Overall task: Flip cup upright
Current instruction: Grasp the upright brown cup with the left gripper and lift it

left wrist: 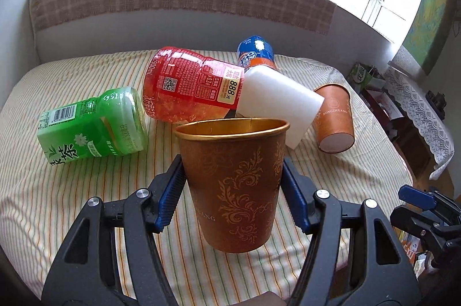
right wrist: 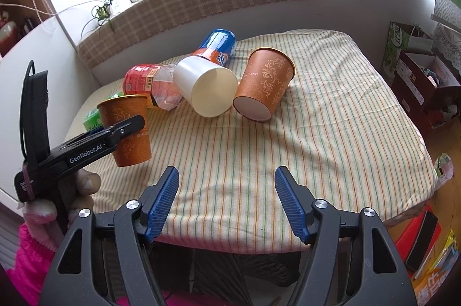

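A brown paper cup [left wrist: 234, 182] with gold leaf print stands upright, mouth up, between the blue pads of my left gripper [left wrist: 233, 190], which is shut on it; its base is at the striped cloth. It also shows in the right wrist view [right wrist: 128, 130], held at the left. A second brown cup [left wrist: 334, 118] lies on its side at the right [right wrist: 263, 82]. A white cup [left wrist: 276, 107] lies on its side beside it [right wrist: 206, 85]. My right gripper [right wrist: 226, 199] is open and empty above the table's near edge.
A green tea bottle [left wrist: 92, 124], a red bottle [left wrist: 190, 84] and a blue-orange soda bottle [left wrist: 255, 52] lie on the striped cloth [right wrist: 317, 147]. A wall with a plaid-covered sill stands behind. Boxes and bags [right wrist: 417, 69] stand right of the table.
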`<state>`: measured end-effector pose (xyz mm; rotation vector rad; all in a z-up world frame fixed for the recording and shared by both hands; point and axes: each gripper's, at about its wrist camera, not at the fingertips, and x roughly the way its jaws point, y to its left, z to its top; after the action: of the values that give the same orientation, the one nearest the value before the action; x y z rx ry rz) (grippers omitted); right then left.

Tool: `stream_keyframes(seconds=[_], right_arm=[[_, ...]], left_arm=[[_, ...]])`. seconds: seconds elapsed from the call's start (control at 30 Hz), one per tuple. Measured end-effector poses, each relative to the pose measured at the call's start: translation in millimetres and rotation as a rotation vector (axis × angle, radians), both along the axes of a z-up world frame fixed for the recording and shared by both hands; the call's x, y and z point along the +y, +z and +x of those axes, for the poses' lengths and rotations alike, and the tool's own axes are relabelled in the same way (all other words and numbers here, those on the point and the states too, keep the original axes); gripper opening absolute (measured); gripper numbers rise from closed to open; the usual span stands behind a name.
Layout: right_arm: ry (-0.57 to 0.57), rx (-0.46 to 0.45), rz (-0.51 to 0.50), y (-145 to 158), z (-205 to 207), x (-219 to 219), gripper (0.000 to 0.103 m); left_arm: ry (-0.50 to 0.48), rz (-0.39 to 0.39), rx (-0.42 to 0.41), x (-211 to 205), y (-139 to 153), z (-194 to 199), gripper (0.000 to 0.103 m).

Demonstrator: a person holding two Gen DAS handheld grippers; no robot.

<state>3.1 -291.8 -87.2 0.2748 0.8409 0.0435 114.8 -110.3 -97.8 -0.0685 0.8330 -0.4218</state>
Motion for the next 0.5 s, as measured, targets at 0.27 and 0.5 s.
stream_keyframes(seconds=[0.27,0.5], right_arm=[[-0.009,0.000,-0.008,1,-3,0,0.068],[-0.007,-0.004,-0.011,1,-3,-1,0.068]], left_arm=[[-0.010,-0.020,-0.020,2,-8,-3,0.066],[-0.034,-0.003,-0.030,5,-5,-11,0.066]])
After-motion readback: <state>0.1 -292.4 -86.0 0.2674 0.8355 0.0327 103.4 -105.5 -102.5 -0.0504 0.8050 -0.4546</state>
